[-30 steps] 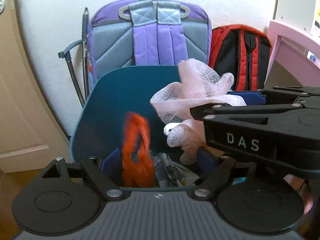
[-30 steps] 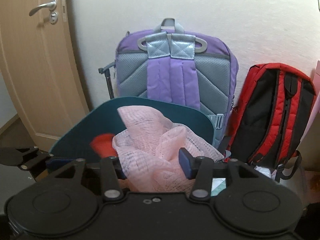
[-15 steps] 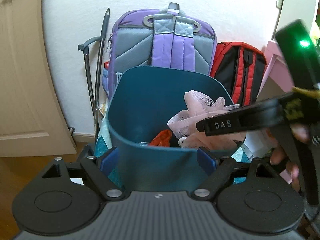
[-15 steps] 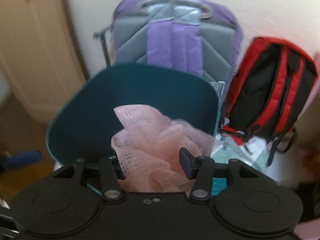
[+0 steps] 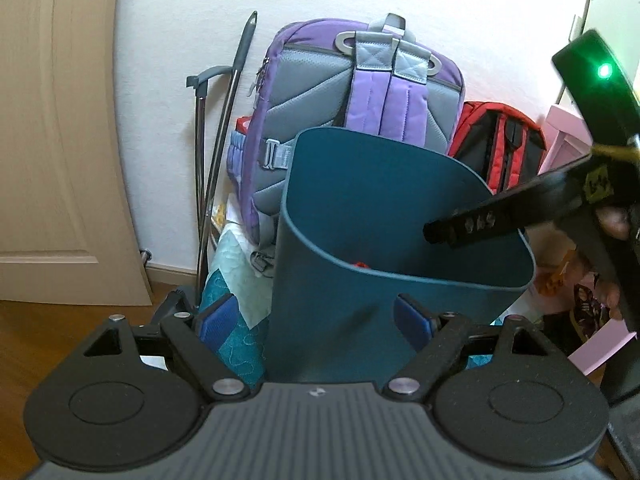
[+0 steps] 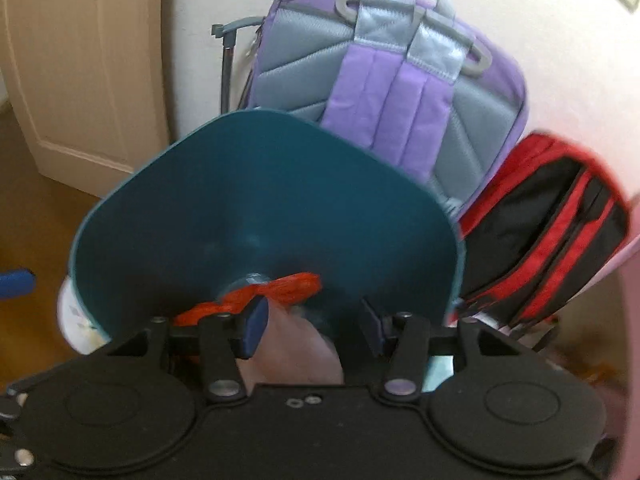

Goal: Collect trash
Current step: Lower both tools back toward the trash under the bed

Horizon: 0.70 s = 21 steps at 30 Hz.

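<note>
Found left gripper (image 5: pixel 316 316) and right gripper (image 6: pixel 313 326) with jaws wide open, gripping nothing. Could have snagged the loose pink mesh (image 6: pixel 296 356), dragging it from the teal bin (image 5: pixel 320 272).

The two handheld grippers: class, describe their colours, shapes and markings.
The left gripper has a ribbed grey body, black arms with round discs and silver bolts, and blue padded fingertips. The right gripper is black with dark blue pads; seen from the left wrist view, it shows pale lettering and a green light.
</note>
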Each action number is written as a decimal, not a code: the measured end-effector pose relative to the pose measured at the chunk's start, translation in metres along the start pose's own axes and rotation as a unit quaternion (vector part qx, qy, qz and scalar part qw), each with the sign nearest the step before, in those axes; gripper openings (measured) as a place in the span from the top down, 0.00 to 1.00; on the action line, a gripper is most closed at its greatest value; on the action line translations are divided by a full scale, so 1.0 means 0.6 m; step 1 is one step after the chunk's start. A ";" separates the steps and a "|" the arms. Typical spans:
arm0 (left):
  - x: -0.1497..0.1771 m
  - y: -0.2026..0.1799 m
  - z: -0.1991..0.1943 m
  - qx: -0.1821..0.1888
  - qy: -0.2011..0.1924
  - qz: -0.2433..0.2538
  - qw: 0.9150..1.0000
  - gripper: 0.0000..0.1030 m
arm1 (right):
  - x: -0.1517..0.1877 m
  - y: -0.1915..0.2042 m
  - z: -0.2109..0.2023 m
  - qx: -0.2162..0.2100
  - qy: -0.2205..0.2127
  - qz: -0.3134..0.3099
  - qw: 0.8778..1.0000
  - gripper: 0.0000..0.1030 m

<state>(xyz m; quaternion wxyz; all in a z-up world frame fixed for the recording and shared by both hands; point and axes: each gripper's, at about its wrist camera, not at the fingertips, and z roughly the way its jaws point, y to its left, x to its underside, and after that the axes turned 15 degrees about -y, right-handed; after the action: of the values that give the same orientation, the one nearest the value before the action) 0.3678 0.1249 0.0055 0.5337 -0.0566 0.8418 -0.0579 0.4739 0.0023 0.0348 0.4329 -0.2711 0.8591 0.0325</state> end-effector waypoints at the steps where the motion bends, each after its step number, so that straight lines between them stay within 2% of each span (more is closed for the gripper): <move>1: 0.002 0.001 0.000 0.000 0.000 0.001 1.000 0.17 | -0.002 -0.006 -0.005 0.003 -0.012 0.011 1.000 0.51; 4: 0.006 -0.001 -0.001 0.002 -0.001 0.003 1.000 0.17 | -0.002 -0.029 -0.019 -0.009 -0.022 0.061 0.998 0.51; 10: 0.003 -0.017 -0.020 0.001 -0.001 0.009 1.000 0.17 | 0.028 -0.037 -0.054 -0.037 -0.023 0.063 0.997 0.51; 21: -0.004 -0.073 -0.131 -0.005 -0.012 0.020 1.000 0.17 | 0.088 -0.036 -0.228 -0.072 -0.062 0.063 0.994 0.51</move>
<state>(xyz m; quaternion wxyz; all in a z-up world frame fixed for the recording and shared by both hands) 0.2989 0.0849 0.0478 0.5444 -0.0436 0.8367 -0.0423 0.3600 -0.0788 0.0836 0.4613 -0.2446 0.8416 0.1382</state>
